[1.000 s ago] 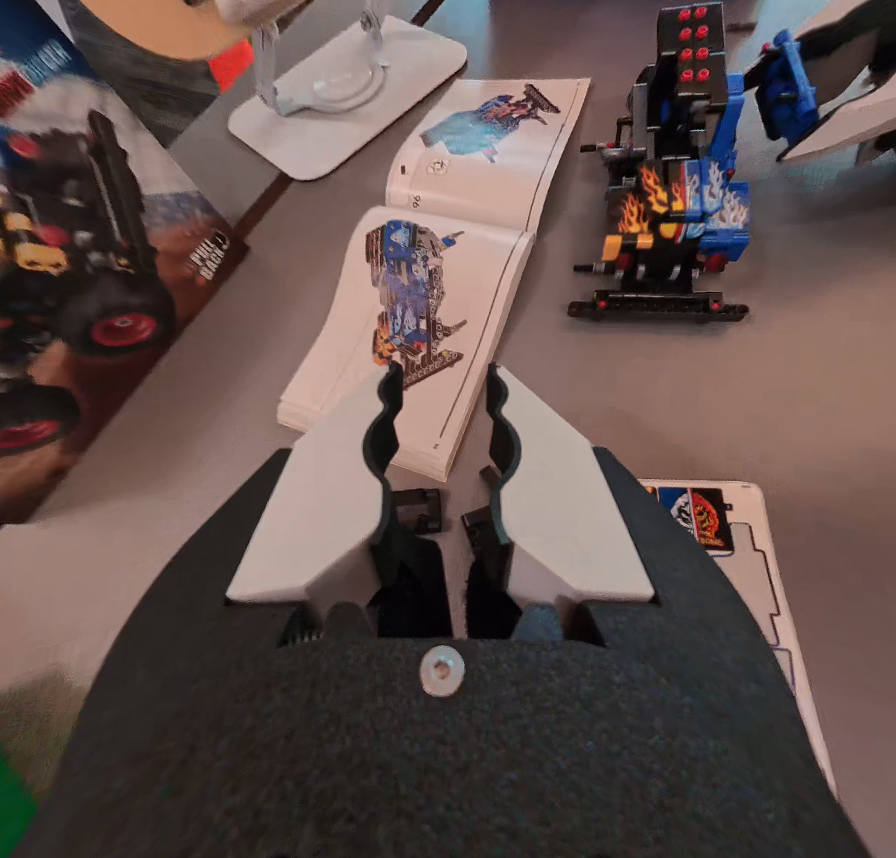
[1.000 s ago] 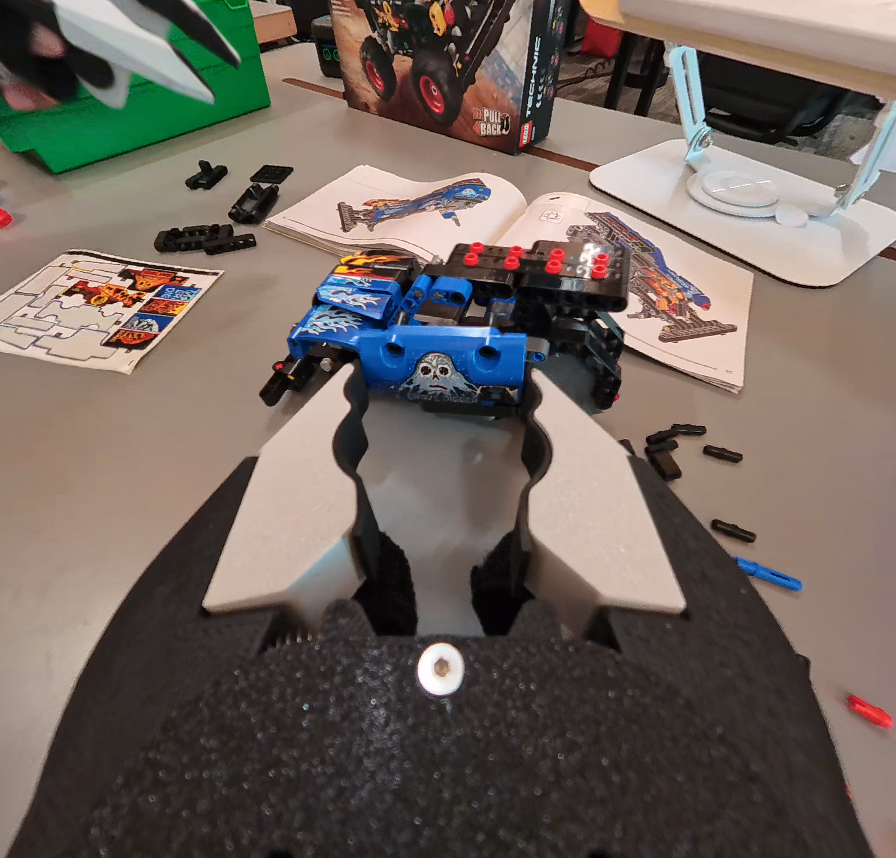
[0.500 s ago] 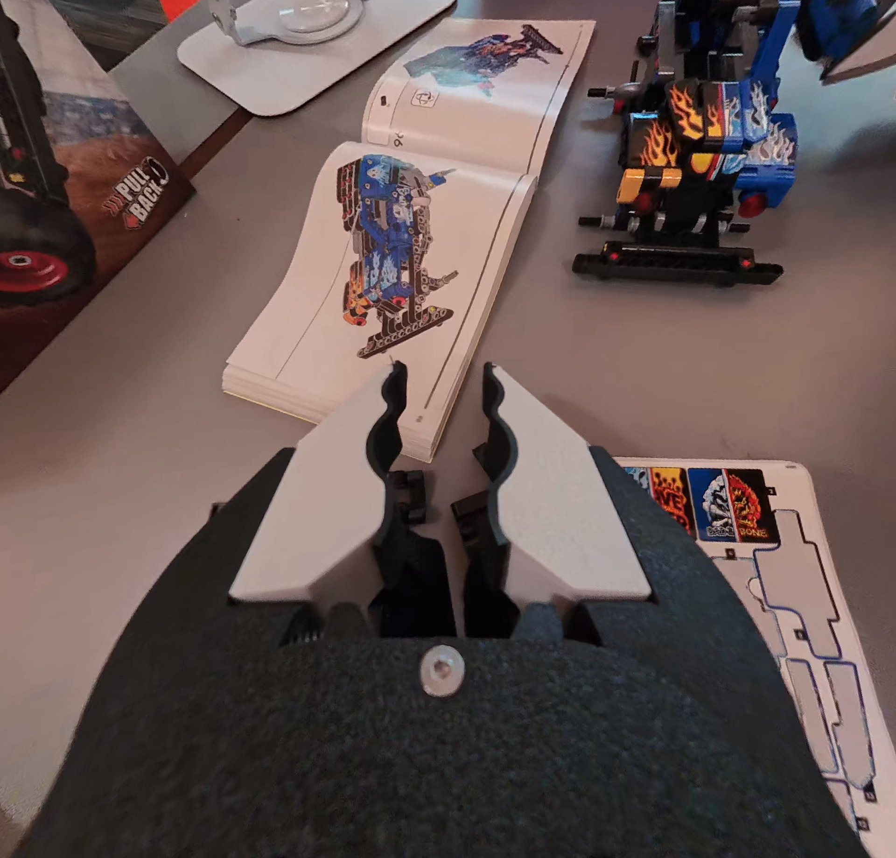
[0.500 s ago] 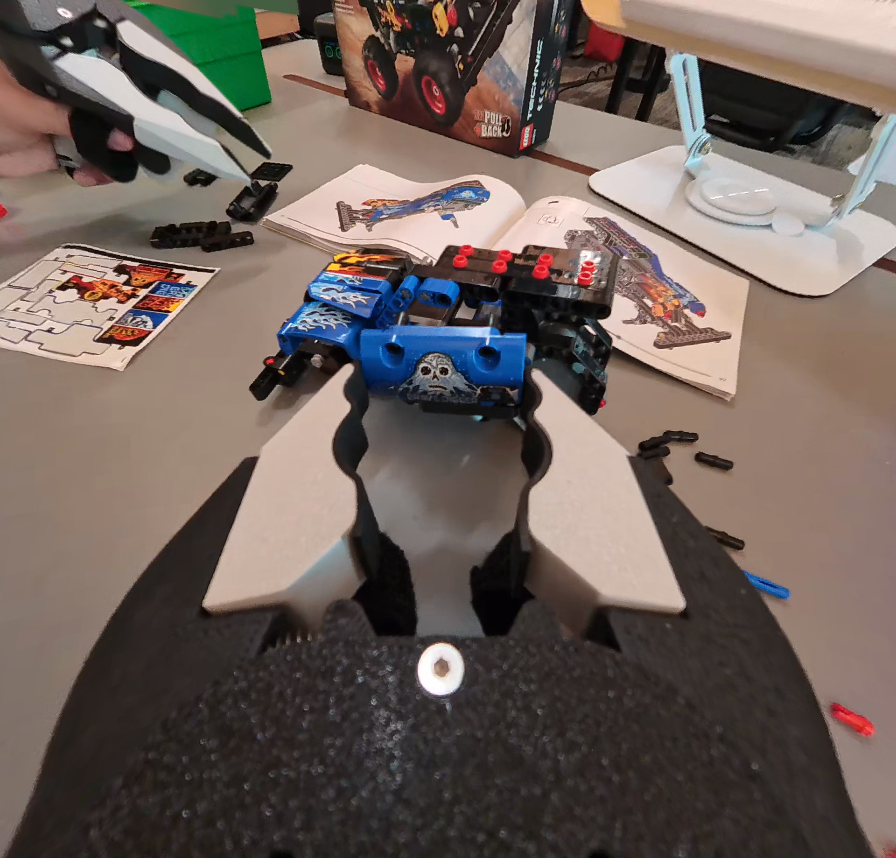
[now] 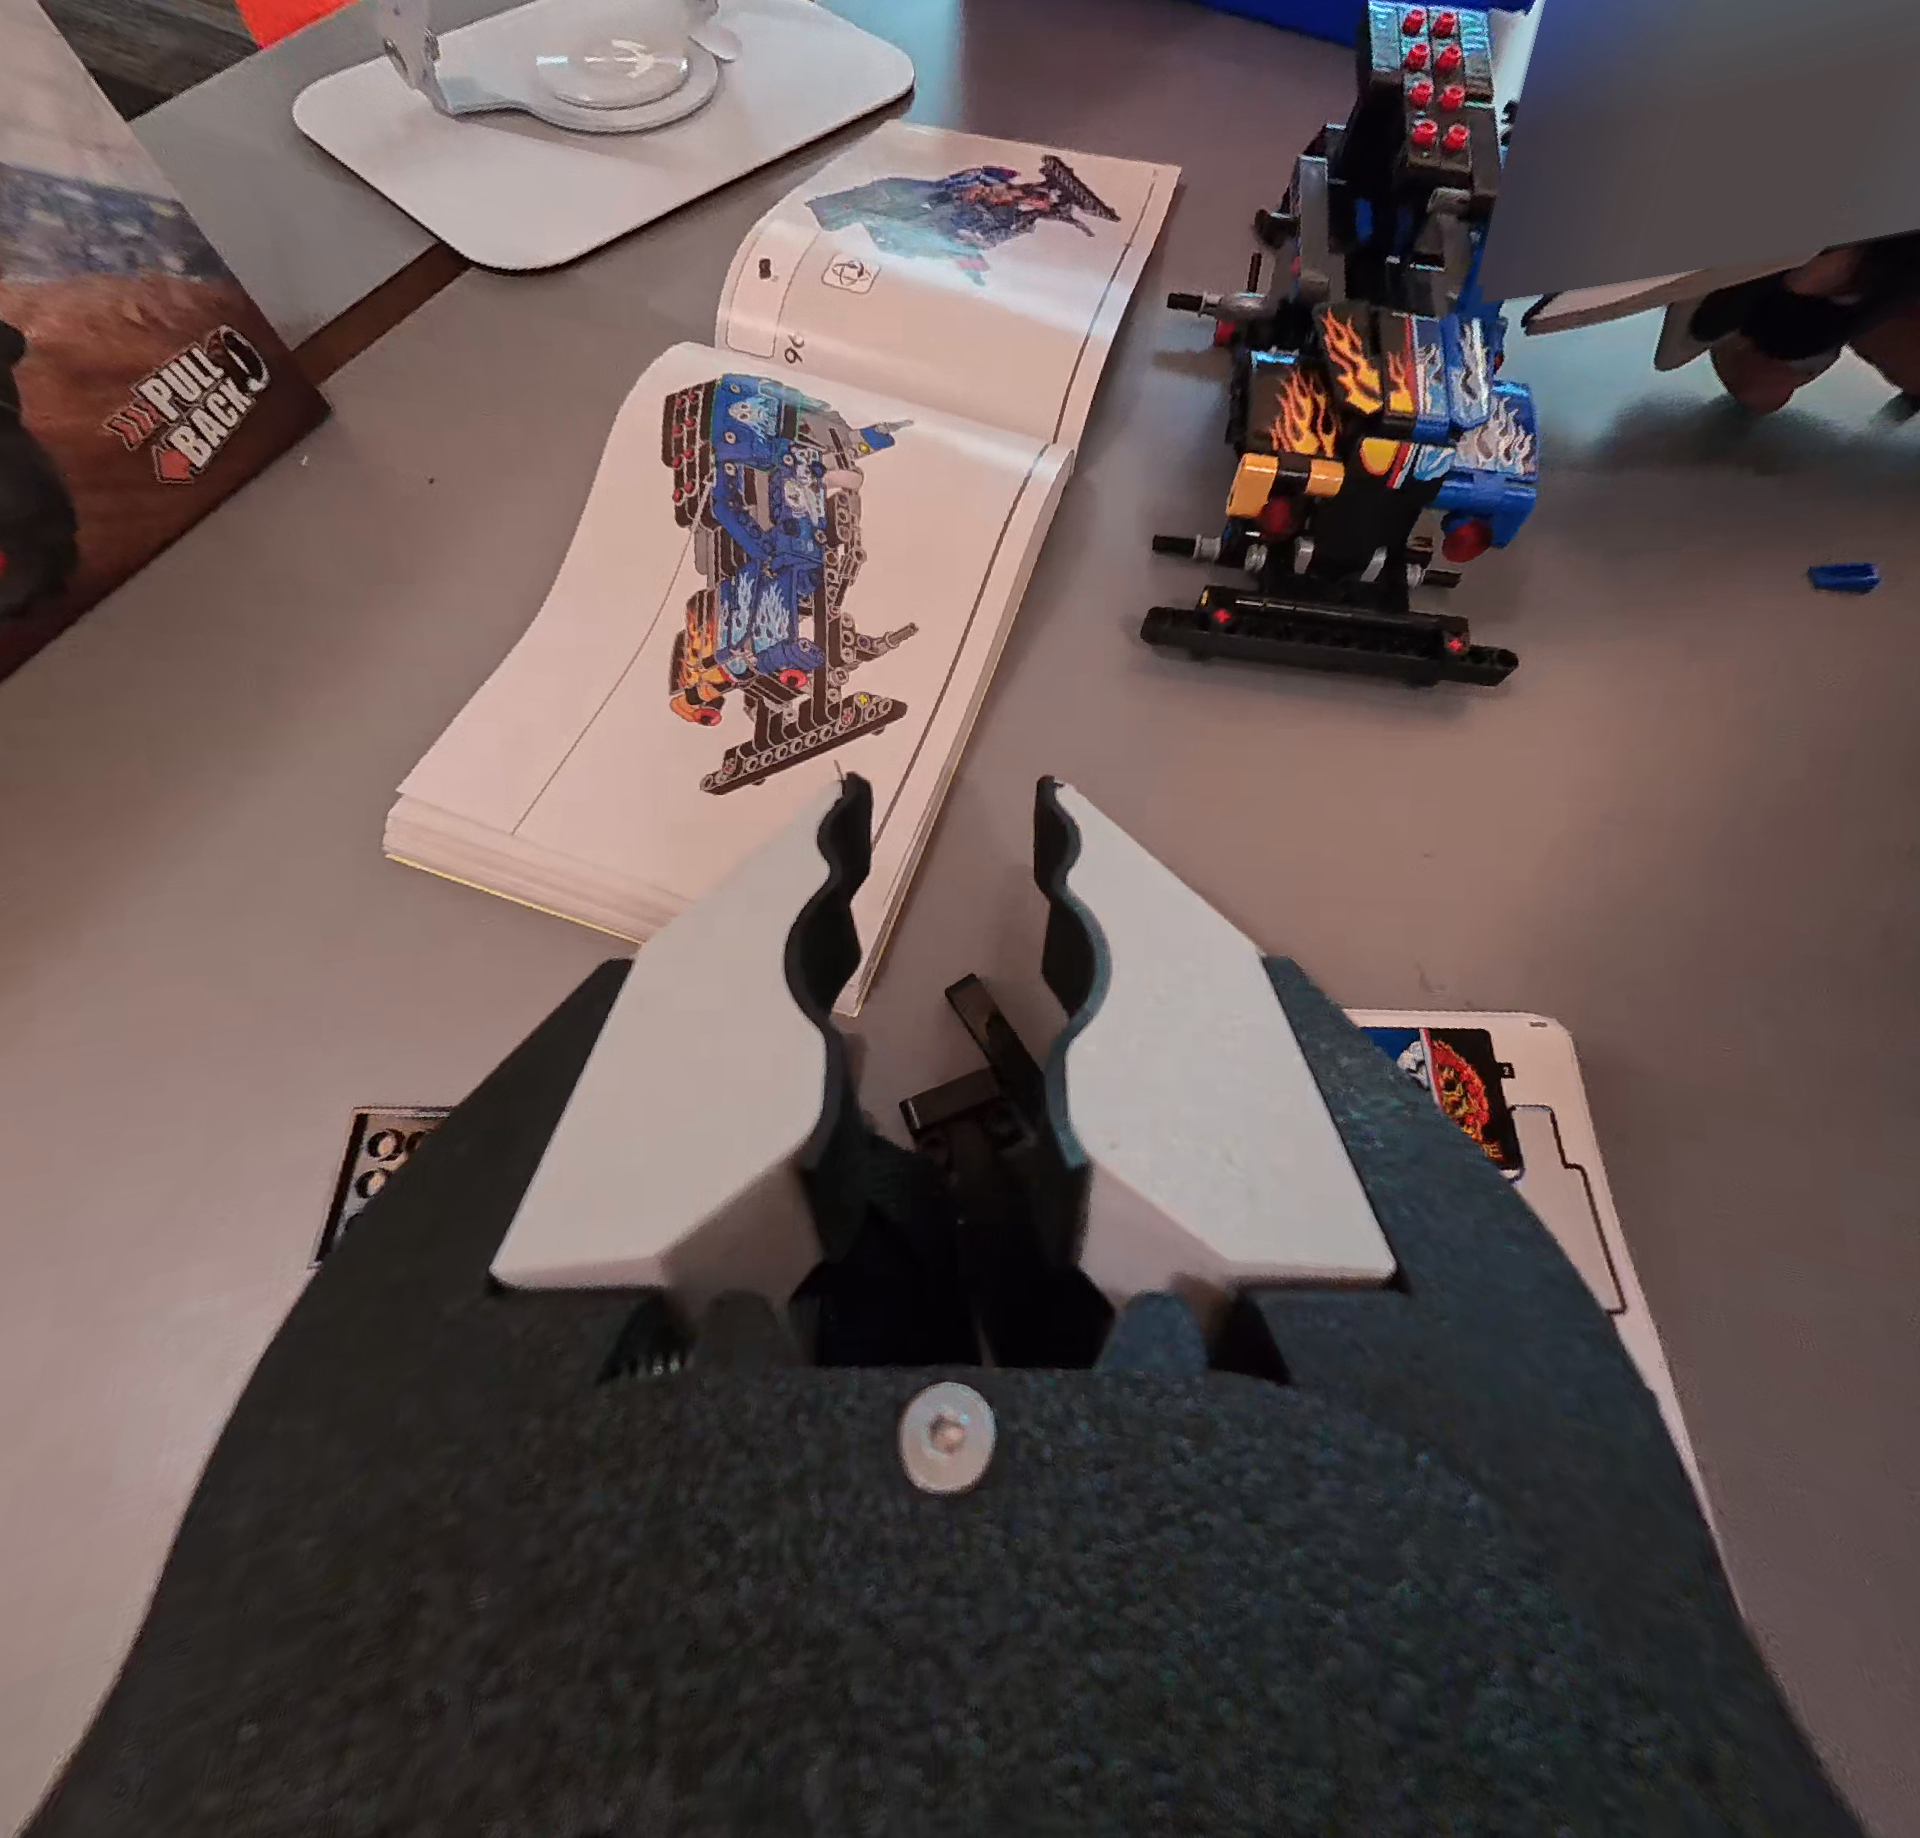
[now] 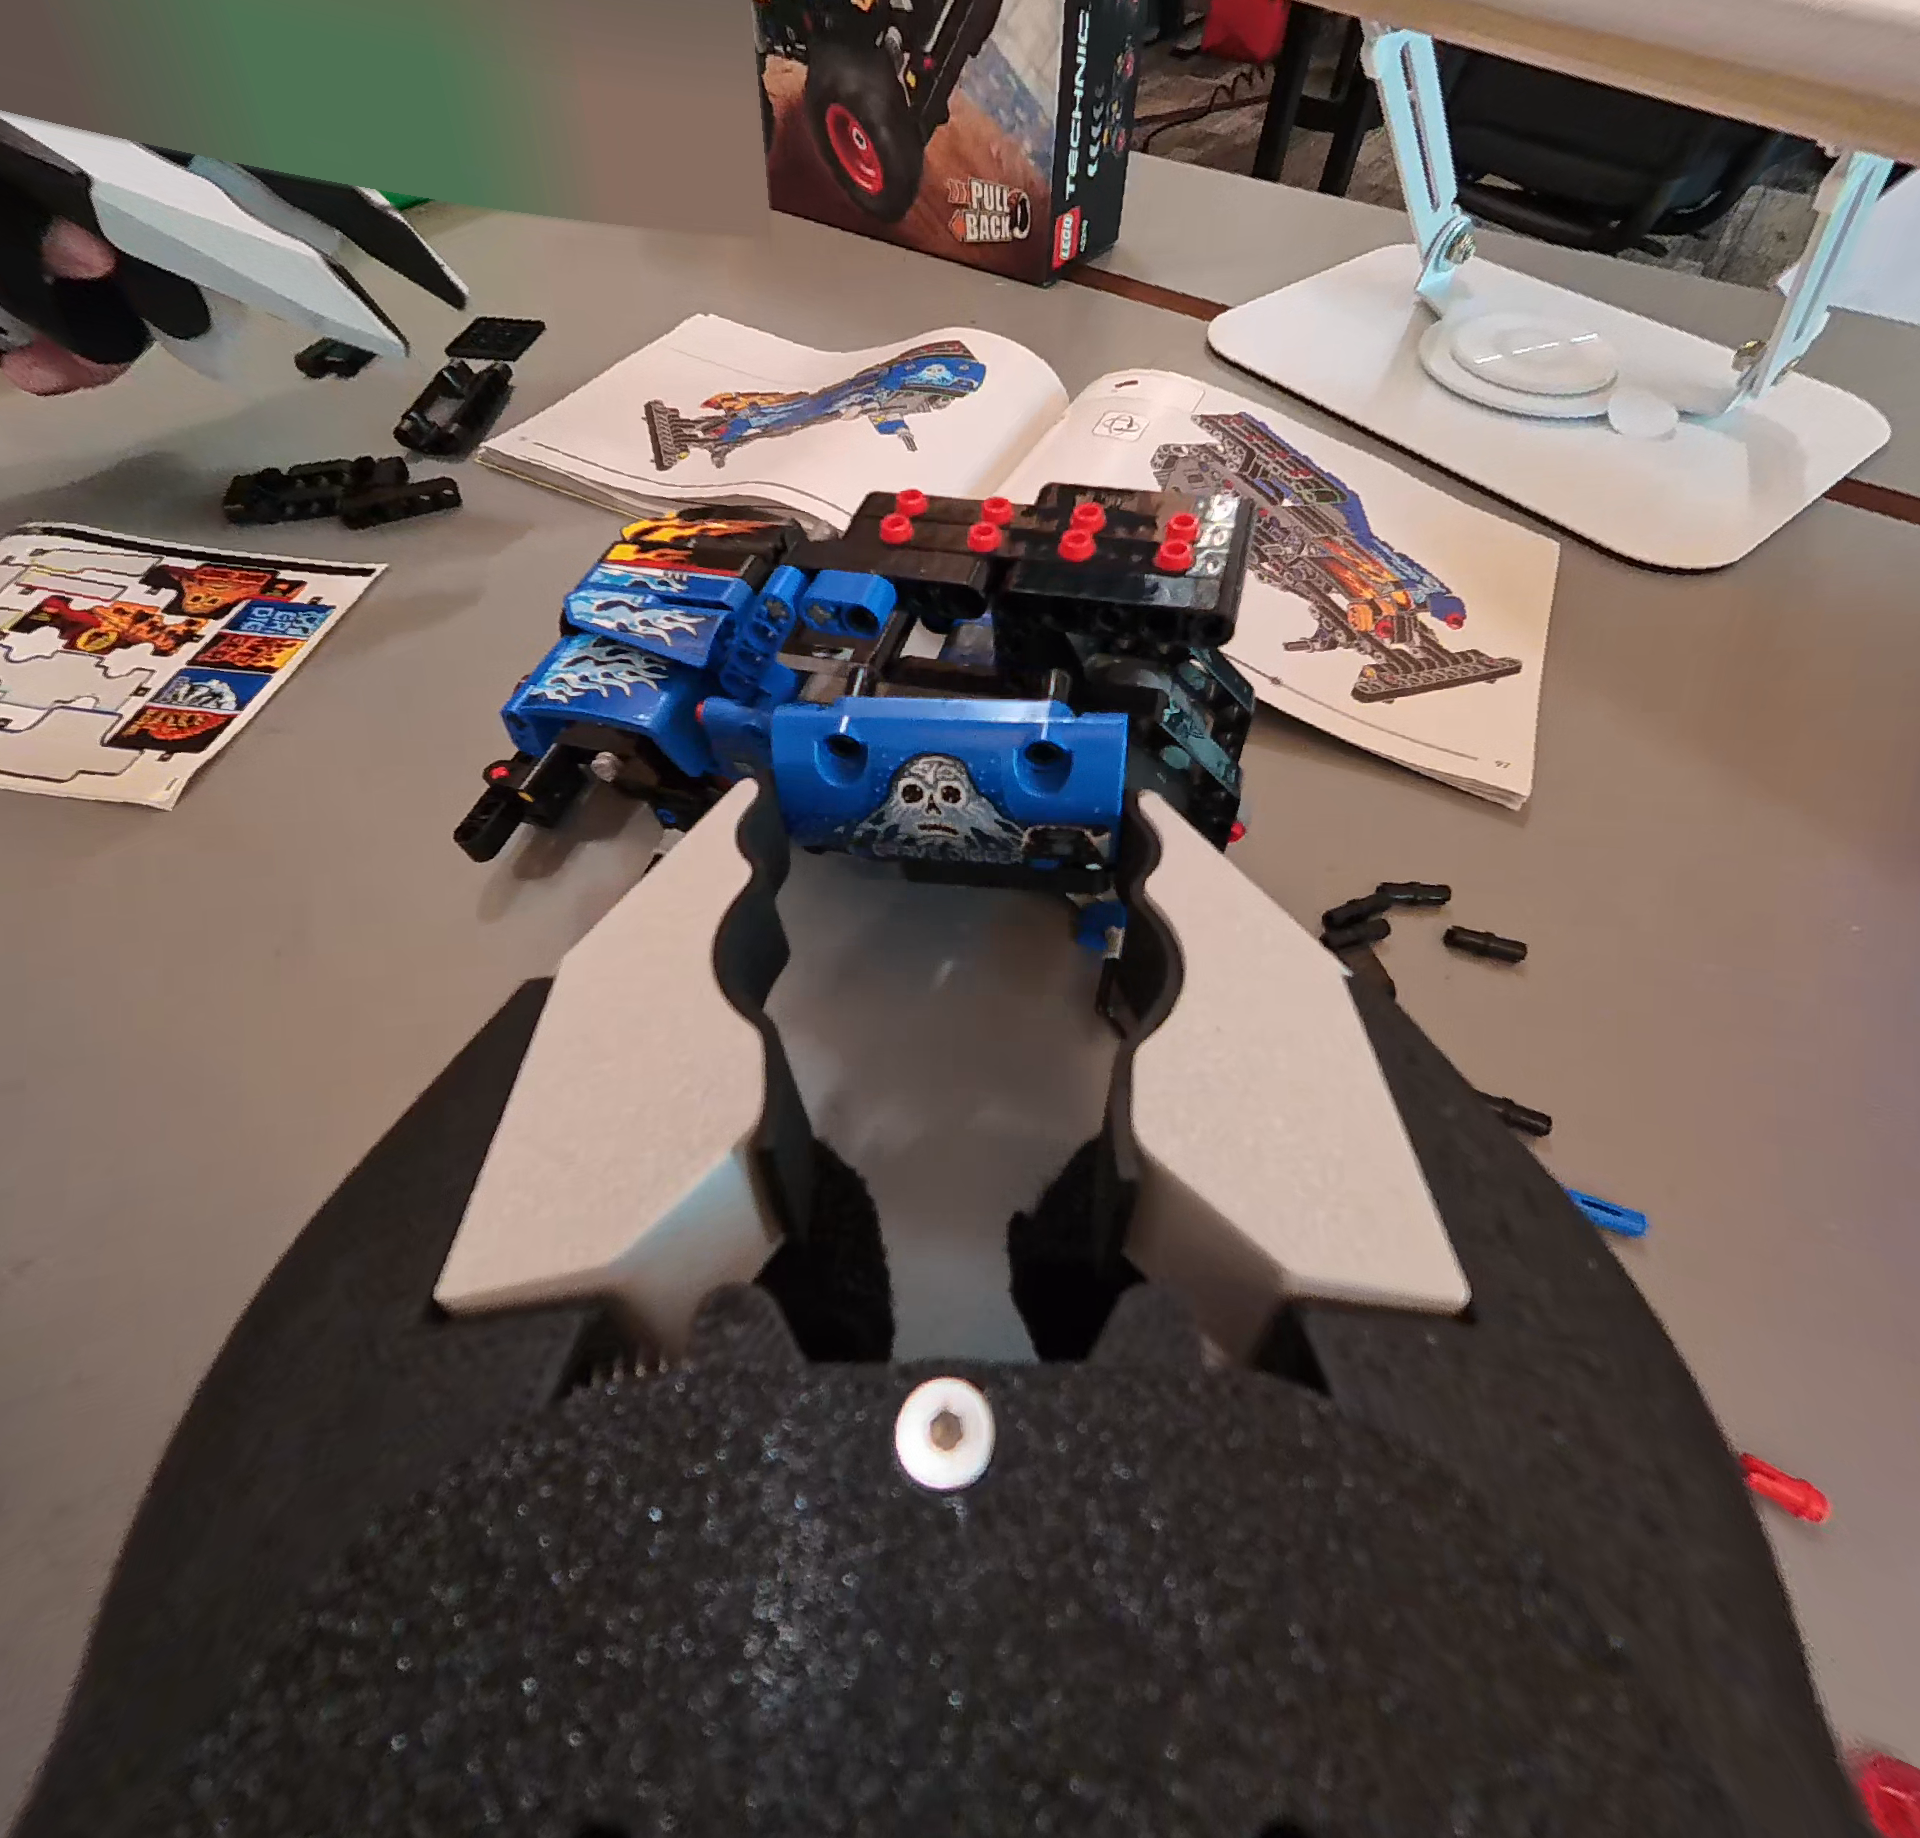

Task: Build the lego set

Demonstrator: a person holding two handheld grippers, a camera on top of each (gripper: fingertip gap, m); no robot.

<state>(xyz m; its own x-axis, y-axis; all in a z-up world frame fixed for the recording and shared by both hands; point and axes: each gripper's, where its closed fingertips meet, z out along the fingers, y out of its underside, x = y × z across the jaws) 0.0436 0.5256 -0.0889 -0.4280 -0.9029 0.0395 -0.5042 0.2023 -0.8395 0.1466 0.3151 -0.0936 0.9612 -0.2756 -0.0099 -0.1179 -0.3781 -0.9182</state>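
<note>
The half-built blue and black truck (image 6: 914, 666) with flame stickers lies on the grey table, also in the left wrist view (image 5: 1371, 406). My right gripper (image 6: 945, 817) is closed around its blue skull panel (image 6: 935, 780), one fingertip at each end. My left gripper (image 5: 945, 801) is open and empty, low over loose black parts (image 5: 982, 1061) seen between its fingers. In the right wrist view it (image 6: 431, 323) hovers at the far left, just above several small black parts (image 6: 457, 401).
The open instruction booklet (image 5: 779, 593) lies between both grippers. A sticker sheet (image 6: 156, 645) is at the left. The set box (image 6: 935, 95) and a white stand base (image 6: 1538, 406) are behind. Black pins (image 6: 1392, 905), a blue pin (image 6: 1605, 1217) and a red pin (image 6: 1782, 1487) lie at the right. There is about 25 cm between the tips of the two grippers. My right gripper's tips are some 15 cm from the red pin (image 6: 1782, 1487).
My left gripper has come down from near the green bin to just above the loose black parts, still open. The right gripper has stayed on the truck.
</note>
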